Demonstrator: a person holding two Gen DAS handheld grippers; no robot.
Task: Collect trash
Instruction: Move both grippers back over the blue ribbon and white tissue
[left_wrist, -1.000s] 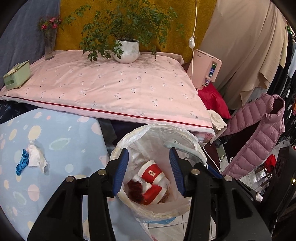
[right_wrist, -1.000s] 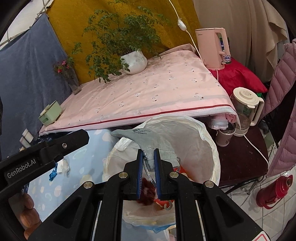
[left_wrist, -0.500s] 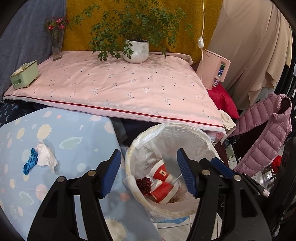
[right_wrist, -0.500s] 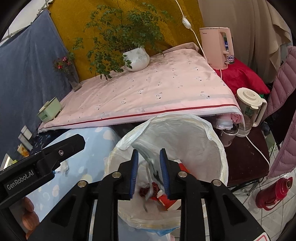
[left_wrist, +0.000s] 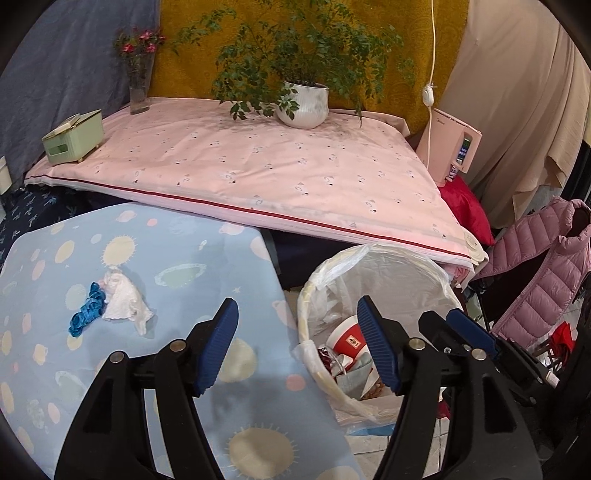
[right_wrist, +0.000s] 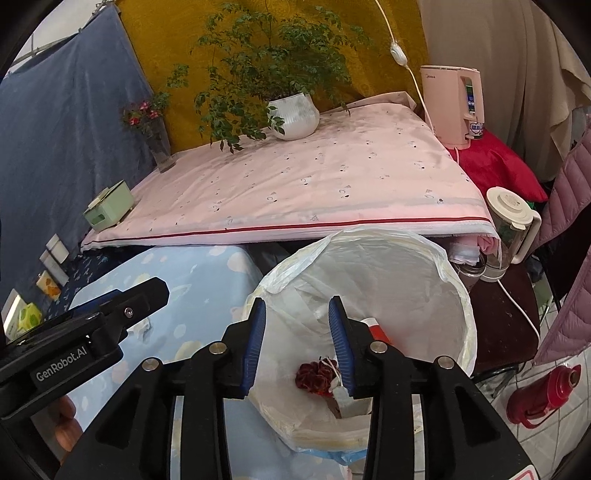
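Observation:
A bin lined with a white bag (left_wrist: 384, 258) (right_wrist: 460, 295) stands beside the blue patterned table (left_wrist: 166, 258). In it lie red-and-white cups (left_wrist: 347, 338), a dark red flower-like scrap (right_wrist: 314, 376) and a grey piece (left_wrist: 352, 380). A crumpled white tissue (left_wrist: 123, 304) and a blue crumpled scrap (left_wrist: 86, 314) lie on the blue cloth, left of my left gripper (left_wrist: 295, 306). Its jaws are opening with nothing between them, over the table's edge by the bin. My right gripper (right_wrist: 296, 308) hangs over the bin; its jaws are opening and hold nothing.
Behind is a pink-covered table (left_wrist: 258, 166) with a potted plant (left_wrist: 304, 105), a vase of flowers (left_wrist: 139, 88) and a green box (left_wrist: 72, 136). A pink water dispenser (right_wrist: 452, 107), a blender jug (right_wrist: 511, 225), a pink jacket (left_wrist: 539, 273) and a red flask (right_wrist: 541, 395) crowd the right.
The right gripper let go of the grey glove, which dropped into the bin. Both jaws widened. The left gripper moved left, from over the bin toward the blue table.

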